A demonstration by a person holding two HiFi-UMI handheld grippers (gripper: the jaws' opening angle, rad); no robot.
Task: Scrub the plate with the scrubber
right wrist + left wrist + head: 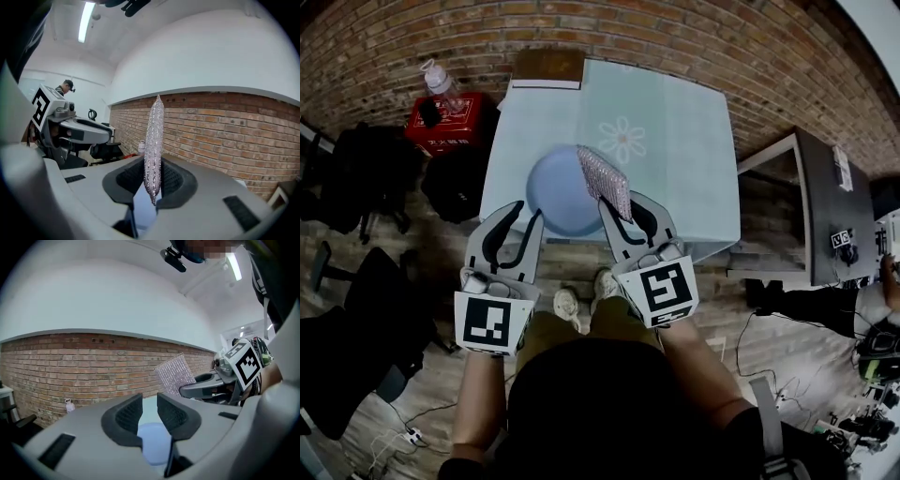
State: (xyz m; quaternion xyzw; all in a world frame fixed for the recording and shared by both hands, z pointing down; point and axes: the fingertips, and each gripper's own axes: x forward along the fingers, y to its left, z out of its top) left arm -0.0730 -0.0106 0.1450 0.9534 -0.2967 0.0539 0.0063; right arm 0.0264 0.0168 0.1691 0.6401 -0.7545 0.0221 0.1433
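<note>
A round blue plate point(558, 192) lies on the pale blue tablecloth point(675, 141), near the table's front edge. My right gripper point(620, 201) is shut on a silver glittery scrubber point(605, 178), which stands up over the plate's right part. In the right gripper view the scrubber point(154, 136) rises edge-on from between the pads of that gripper point(152, 176). My left gripper point(528, 212) hovers at the plate's left front edge, open. In the left gripper view nothing sits between its jaws point(149, 411); the plate point(154, 441) shows through the gap, with the scrubber point(176, 373) to the right.
A brown box point(548, 67) lies at the table's far edge. A red box point(445, 122) and a plastic bottle point(439, 80) stand on the floor at the left, near black chairs point(356, 169). A dark desk point(834, 202) is on the right. A brick wall runs behind.
</note>
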